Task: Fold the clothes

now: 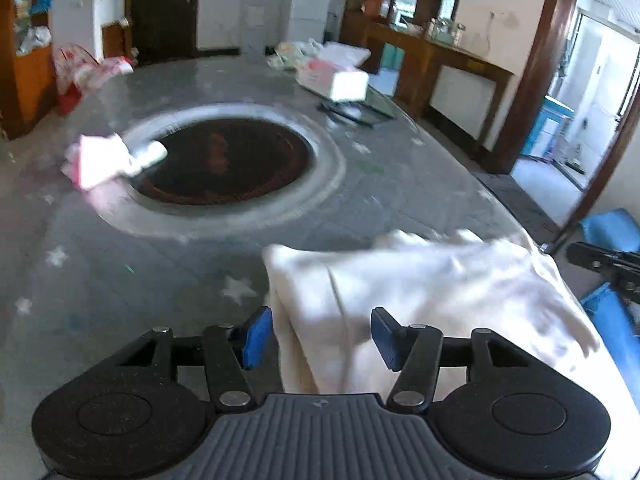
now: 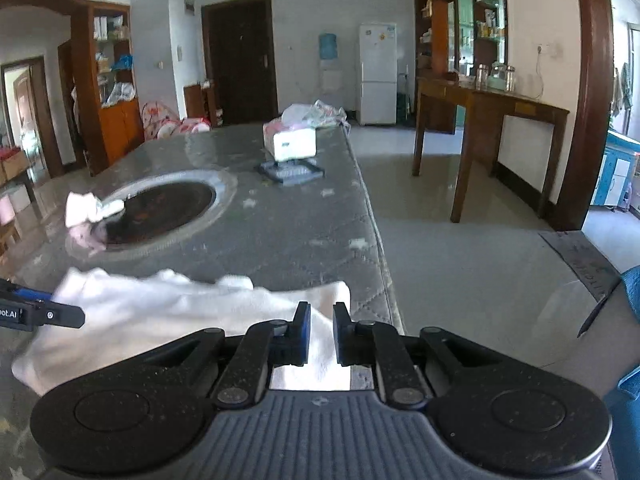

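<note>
A white garment (image 1: 420, 292) lies bunched on the near right corner of the grey star-patterned table (image 1: 160, 272). My left gripper (image 1: 322, 336) is open, its blue pads on either side of the garment's left edge. In the right wrist view the same garment (image 2: 160, 304) spreads along the table's near edge. My right gripper (image 2: 322, 334) stands at the garment's right end, jaws a narrow gap apart with white cloth showing between them. The left gripper (image 2: 40, 312) shows at that view's left edge, and the right gripper (image 1: 608, 264) at the left wrist view's right edge.
A round dark inset with a pale ring (image 1: 224, 160) sits mid-table, with a folded pink-white cloth (image 1: 104, 160) at its left rim. A white box (image 1: 344, 84), bags and a dark tray (image 1: 356, 110) lie at the far end. The table's right edge (image 2: 376, 240) drops to tiled floor; a wooden desk (image 2: 492, 120) stands beyond.
</note>
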`<action>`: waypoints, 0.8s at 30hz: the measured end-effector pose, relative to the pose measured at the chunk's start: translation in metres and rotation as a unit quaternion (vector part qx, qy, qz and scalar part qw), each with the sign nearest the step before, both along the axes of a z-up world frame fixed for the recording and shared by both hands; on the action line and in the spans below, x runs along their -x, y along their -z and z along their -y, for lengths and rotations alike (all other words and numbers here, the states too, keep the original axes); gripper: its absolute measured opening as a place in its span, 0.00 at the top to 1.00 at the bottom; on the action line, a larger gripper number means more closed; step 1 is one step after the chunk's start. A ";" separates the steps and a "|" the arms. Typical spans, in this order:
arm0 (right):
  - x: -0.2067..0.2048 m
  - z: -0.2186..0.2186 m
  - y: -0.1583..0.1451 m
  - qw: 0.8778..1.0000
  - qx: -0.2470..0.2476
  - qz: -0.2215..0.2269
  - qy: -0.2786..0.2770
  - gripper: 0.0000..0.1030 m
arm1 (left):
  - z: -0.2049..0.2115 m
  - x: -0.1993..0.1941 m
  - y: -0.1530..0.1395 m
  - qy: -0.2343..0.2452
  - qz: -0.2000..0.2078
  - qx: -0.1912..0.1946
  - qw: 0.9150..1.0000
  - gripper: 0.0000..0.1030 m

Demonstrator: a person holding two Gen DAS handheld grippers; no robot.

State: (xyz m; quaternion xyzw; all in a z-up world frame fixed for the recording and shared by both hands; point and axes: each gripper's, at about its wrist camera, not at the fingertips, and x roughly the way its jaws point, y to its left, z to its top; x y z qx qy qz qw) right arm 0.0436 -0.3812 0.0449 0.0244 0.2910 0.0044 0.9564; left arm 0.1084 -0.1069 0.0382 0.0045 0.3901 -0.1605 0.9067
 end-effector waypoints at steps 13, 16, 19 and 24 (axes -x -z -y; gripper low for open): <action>-0.042 -0.037 0.020 0.998 -0.025 -0.025 -0.058 0.77 | 0.033 -0.027 0.005 0.034 0.001 0.009 0.999 0.47; -0.056 -0.043 0.025 0.997 -0.025 -0.029 -0.061 0.77 | 0.041 -0.036 0.010 0.036 -0.005 0.017 0.999 0.47; -0.063 -0.048 0.030 0.998 -0.015 -0.031 -0.062 0.77 | 0.051 -0.041 0.014 0.043 -0.001 0.000 0.999 0.47; -0.074 -0.056 0.036 0.998 0.002 -0.033 -0.062 0.64 | 0.061 -0.047 0.023 0.049 0.003 -0.017 0.999 0.45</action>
